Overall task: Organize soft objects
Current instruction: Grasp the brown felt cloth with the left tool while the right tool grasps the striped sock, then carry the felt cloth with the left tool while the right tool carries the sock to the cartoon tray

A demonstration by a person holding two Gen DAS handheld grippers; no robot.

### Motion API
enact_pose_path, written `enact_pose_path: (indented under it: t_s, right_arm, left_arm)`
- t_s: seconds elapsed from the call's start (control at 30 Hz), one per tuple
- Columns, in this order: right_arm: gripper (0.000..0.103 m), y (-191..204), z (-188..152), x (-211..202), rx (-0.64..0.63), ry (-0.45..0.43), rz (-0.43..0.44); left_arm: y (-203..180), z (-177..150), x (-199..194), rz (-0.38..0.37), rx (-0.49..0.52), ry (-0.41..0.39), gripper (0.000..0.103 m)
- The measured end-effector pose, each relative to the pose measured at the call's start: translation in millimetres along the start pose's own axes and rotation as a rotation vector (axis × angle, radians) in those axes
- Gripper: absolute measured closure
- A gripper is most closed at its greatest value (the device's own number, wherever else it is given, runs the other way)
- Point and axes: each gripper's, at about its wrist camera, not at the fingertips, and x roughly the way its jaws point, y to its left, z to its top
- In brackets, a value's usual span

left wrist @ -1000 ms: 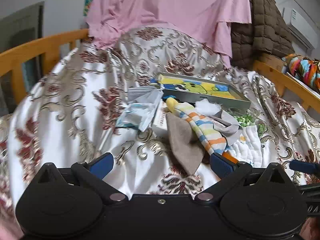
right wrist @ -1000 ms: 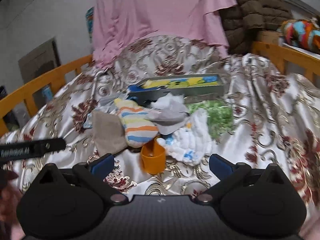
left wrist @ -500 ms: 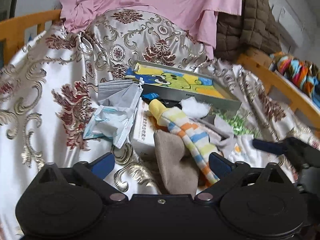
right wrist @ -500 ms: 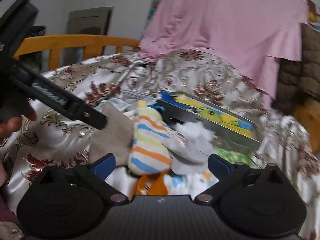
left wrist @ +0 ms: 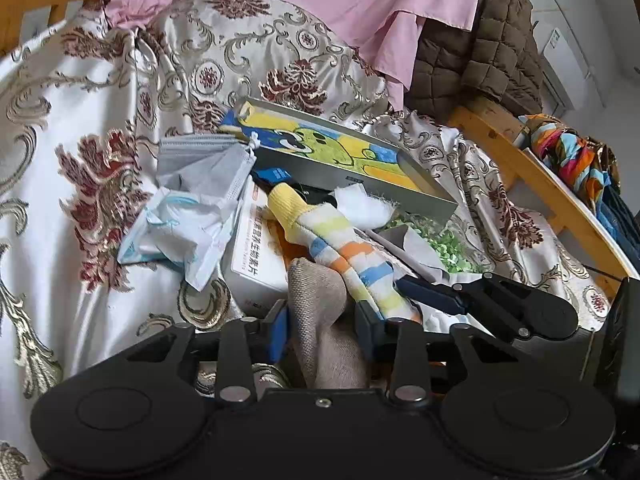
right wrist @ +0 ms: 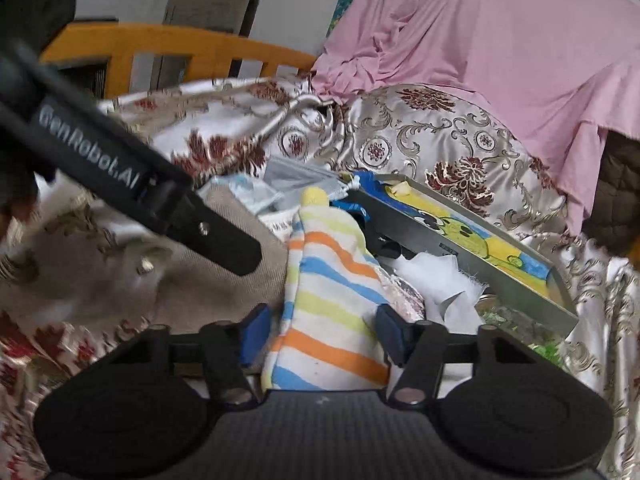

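A beige sock [left wrist: 320,304] lies bunched on the patterned bedspread [left wrist: 80,120], and my left gripper [left wrist: 322,330] is closing, its blue pads pressing the sock's sides. A sock striped in orange, blue and yellow [right wrist: 324,312] lies beside it. My right gripper [right wrist: 318,334] is closing around this striped sock [left wrist: 344,256], with a thin gap still showing at the left pad. The right gripper's blue finger [left wrist: 432,298] shows in the left wrist view, and the left gripper's black finger [right wrist: 216,240] crosses over the beige sock [right wrist: 224,292] in the right wrist view.
Around the socks lie grey face masks [left wrist: 200,160], white-blue masks [left wrist: 180,232], a white box [left wrist: 256,264], a cartoon-printed tray [left wrist: 340,152], white cloth [left wrist: 364,204] and green-speckled cloth [left wrist: 448,240]. A pink sheet [left wrist: 360,8], brown quilted jacket [left wrist: 472,68] and wooden rail [left wrist: 540,184] stand behind.
Both grippers moved forward and down into the pile. Both sets of jaws narrowed from wide open, the left onto the beige sock, the right around the striped sock. The right wrist rolled.
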Motion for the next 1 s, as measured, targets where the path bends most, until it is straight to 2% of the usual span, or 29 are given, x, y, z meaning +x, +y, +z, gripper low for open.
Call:
enact_pose_path:
  t_s: [0.13,0.23,0.27,0.43,0.5,0.7,0.9,1.0]
  right_arm:
    - [0.055,6,-2,2,-0.039,-0.001,-0.038]
    - [0.058,17,-4,3,-0.107,-0.012,-0.073]
    - [0.059,21,-5,3,-0.132,-0.014,-0.083]
    - [0.085,35,-10,3,-0.203,-0.016,-0.128]
    - [0.088,36,-10,1,-0.205,-0.021,-0.139]
    - [0.092,22,-2,-29,-0.11,-0.045,-0.097]
    - [0.092,1,12,-78,0.037,-0.091,-0.028]
    - [0.092,-8,16,-100,0.068,-0.1,-0.004]
  left_arm:
    - [3,-2,7,-0.01,-0.01,0.031,0.078]
    - [2,-4,7,-0.002,-0.002,0.036,0.093]
    - [2,-4,6,-0.003,-0.003,0.035,0.094]
    - [-3,-6,1,-0.009,0.012,0.024,0.099]
    - [-6,-6,-6,-0.009,0.018,0.007,0.1]
    - [-13,-8,-49,-0.029,0.0,-0.091,0.101]
    - [-20,-10,-87,-0.049,-0.032,-0.137,0.101]
    - [-21,-11,-102,-0.056,-0.045,-0.151,0.101]
